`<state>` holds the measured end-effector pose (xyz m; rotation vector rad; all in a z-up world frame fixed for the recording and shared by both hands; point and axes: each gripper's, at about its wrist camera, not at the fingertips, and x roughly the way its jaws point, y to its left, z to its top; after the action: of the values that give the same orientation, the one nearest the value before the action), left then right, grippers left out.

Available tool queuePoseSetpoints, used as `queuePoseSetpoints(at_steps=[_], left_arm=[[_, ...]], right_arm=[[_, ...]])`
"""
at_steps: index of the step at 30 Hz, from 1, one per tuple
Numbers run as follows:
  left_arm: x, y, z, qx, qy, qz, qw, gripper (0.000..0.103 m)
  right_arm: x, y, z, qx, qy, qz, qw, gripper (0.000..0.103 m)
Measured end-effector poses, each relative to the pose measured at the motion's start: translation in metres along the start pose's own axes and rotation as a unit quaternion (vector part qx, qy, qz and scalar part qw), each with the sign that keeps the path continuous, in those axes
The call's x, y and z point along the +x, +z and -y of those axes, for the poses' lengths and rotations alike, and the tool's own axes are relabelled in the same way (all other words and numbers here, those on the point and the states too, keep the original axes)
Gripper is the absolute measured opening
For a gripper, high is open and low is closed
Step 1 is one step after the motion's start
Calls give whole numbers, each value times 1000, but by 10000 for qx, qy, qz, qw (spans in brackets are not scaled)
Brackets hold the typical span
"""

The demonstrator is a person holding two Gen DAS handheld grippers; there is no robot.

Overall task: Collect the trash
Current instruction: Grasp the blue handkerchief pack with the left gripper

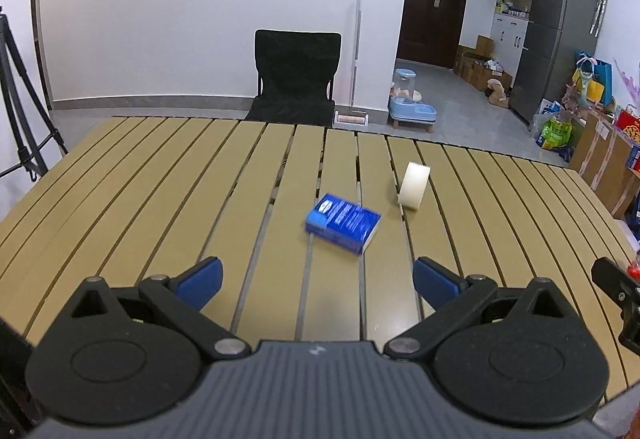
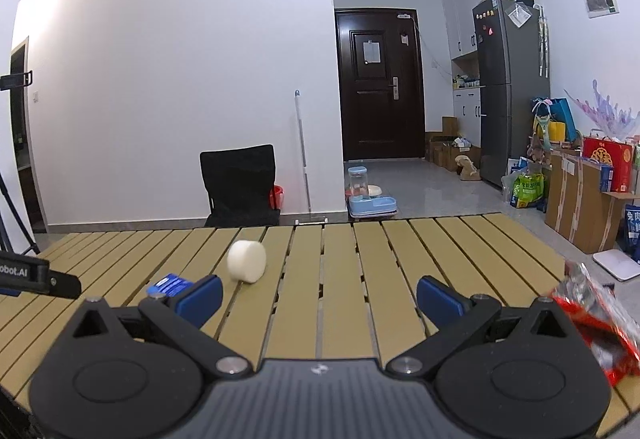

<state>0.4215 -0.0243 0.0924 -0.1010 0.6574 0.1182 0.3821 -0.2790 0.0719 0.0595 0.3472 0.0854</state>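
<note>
A blue box (image 1: pixel 343 222) lies flat on the slatted tan table (image 1: pixel 160 179), just ahead of my left gripper (image 1: pixel 318 281), which is open and empty above the table. A white tape roll (image 1: pixel 414 185) stands on edge to the box's right. In the right wrist view the tape roll (image 2: pixel 247 261) and a corner of the blue box (image 2: pixel 170 285) sit ahead and left of my right gripper (image 2: pixel 319 299), which is open and empty. A crumpled red and silver wrapper (image 2: pixel 596 319) lies at the table's right edge, beside the right gripper.
A black chair (image 1: pixel 298 73) stands behind the table's far edge. A mop (image 1: pixel 356 51) leans on the wall. A tripod (image 1: pixel 20 119) stands at the left. Part of the other gripper (image 1: pixel 618 291) shows at the right; cardboard boxes (image 2: pixel 580 199) and a fridge (image 2: pixel 508 87) stand further right.
</note>
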Motion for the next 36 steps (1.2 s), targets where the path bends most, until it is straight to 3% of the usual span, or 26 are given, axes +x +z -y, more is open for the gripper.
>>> queuePoseSetpoints(at_steps=[14,22,27,28,30,36], left_arm=[[111,64,26,-115,499,-358,9980,103],[202,61,38,-534,757,-1300,9872,103],[227,59,38,-828,970,-1535,9799,102],[228,59,39,-823,990,-1558,9794,100],[228,57,38,-816,1004,-1611,9784,82],[217,49,36,-616,838,-1431,9842,75]], right_arm=[[102,38,27,80,-3,-260,9996,103],[174,32,30,205,36,-753,9969,103],[198,24,26,186,46,-932,9955,103],[201,23,25,186,46,-954,9953,103],[203,20,26,205,57,-996,9948,103],[208,15,22,165,113,-1084,9939,103]])
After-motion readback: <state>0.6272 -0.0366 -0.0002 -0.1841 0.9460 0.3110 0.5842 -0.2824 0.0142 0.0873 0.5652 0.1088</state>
